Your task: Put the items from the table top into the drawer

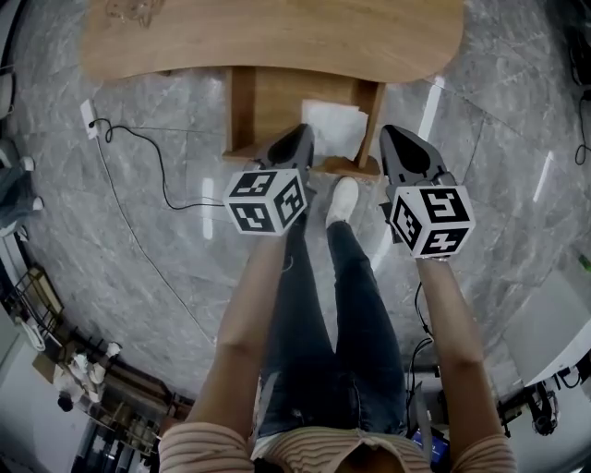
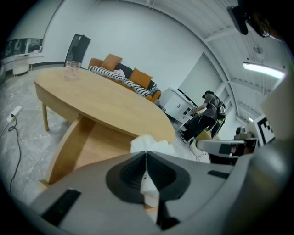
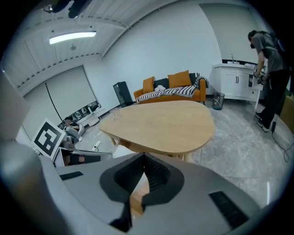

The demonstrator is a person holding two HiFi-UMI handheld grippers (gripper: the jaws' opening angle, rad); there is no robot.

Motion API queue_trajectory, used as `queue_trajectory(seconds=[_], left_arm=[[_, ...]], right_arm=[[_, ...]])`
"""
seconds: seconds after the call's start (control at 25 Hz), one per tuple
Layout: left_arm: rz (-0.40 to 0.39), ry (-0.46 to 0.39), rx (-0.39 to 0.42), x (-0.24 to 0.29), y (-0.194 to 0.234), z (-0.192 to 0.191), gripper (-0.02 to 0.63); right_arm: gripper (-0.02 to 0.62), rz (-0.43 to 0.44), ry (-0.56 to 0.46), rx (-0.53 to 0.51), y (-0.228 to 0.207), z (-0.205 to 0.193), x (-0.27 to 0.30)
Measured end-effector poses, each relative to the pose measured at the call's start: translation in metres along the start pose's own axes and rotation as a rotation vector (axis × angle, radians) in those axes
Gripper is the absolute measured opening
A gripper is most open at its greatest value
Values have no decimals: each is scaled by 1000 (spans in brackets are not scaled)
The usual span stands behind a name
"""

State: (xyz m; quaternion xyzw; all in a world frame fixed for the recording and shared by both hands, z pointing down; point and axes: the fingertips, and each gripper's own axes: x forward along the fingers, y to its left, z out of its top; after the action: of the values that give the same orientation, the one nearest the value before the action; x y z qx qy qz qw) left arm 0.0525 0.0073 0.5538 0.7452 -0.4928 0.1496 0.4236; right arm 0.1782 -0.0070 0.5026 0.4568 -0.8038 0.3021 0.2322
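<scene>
Left gripper (image 2: 146, 153): jaws pressed together, nothing between the pads. The white stuff seen past the tips is behind them, not gripped.
Right gripper (image 3: 144, 157): jaws together at the tips too, empty. Only wood shows through the slit below.

Head view: left gripper (image 1: 300, 129) and right gripper (image 1: 392, 131) are side by side, both angled down toward the open drawer (image 1: 242, 111) under the table (image 1: 277, 37). Neither touches it.

White crumpled cloth or paper (image 1: 332, 125) lies inside the drawer, toward its right side, and is also visible just past the left tips (image 2: 149, 144).

A clear glass (image 2: 71, 69) stands upright on the table top (image 2: 101, 101) near the far end, well apart from both grippers. It sits at the top edge of the head view (image 1: 129, 9).

Rest of the table top (image 3: 161, 124) is bare wood.

Marble floor (image 1: 166, 249), with a cable (image 1: 138, 185) running to a power strip (image 1: 90, 115) left of the table.
</scene>
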Motion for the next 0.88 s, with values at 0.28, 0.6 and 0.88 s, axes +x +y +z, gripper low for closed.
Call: queue_trajectory(seconds=[0.28,0.6,0.88], left_arm=[[-6,62,10,34,5,-33,17],[2,117,-12,61,21,-61,17],[-16,170,3,76,26,-85,17]], right_arm=[[9,1,35,23,-4,-28,10],[9,10,71,21,-5,-44,21],[9,25,103,13,0,-61,32]])
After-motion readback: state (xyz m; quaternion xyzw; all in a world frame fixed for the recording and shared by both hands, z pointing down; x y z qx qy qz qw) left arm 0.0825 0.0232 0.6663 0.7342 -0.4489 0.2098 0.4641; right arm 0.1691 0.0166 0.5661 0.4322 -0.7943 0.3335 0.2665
